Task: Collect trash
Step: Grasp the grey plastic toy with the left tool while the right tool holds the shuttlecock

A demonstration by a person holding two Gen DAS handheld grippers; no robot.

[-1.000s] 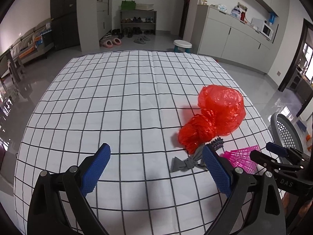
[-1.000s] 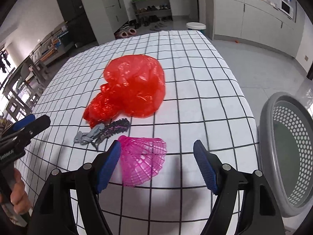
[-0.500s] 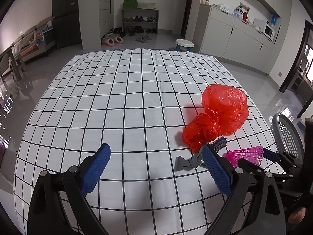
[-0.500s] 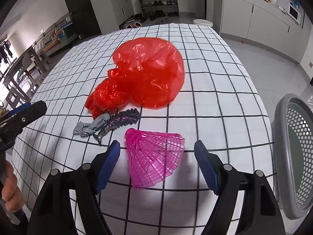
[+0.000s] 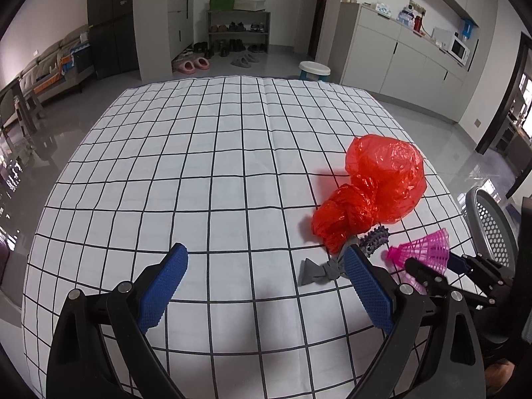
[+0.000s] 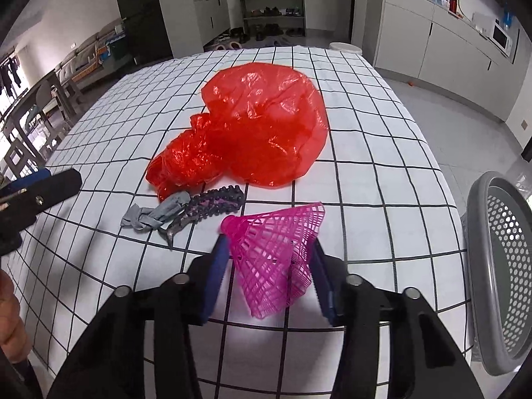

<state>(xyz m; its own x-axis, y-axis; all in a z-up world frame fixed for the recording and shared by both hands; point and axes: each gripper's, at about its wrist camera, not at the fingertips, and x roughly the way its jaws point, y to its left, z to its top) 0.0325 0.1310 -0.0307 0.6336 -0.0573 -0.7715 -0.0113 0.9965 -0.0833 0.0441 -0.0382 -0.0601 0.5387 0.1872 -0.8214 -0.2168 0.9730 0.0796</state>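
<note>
A pink plastic shuttlecock (image 6: 276, 249) lies on the checked tablecloth (image 5: 199, 166) near its right edge. My right gripper (image 6: 268, 246) is closing on it, and both blue pads touch the sides of its mesh skirt. In the left wrist view the shuttlecock (image 5: 422, 249) sits between the right gripper's (image 5: 432, 262) fingers. A crumpled red plastic bag (image 6: 259, 126) lies just beyond. In front of the bag are a knotted grey cloth scrap (image 6: 153, 216) and a dark spiky strip (image 6: 212, 202). My left gripper (image 5: 265, 256) hangs open above the cloth to the left, holding nothing.
A grey perforated basket (image 6: 498, 266) stands off the table's right edge, lower than the tabletop. Beyond the table are a shoe rack, a small white stool (image 5: 314, 69) and cabinets along the right wall. A person's hand shows at the lower left of the right wrist view.
The right gripper's jaws have narrowed from wide apart to touching the shuttlecock's skirt, and the gripper has moved closer over it. The left gripper has stayed put and open.
</note>
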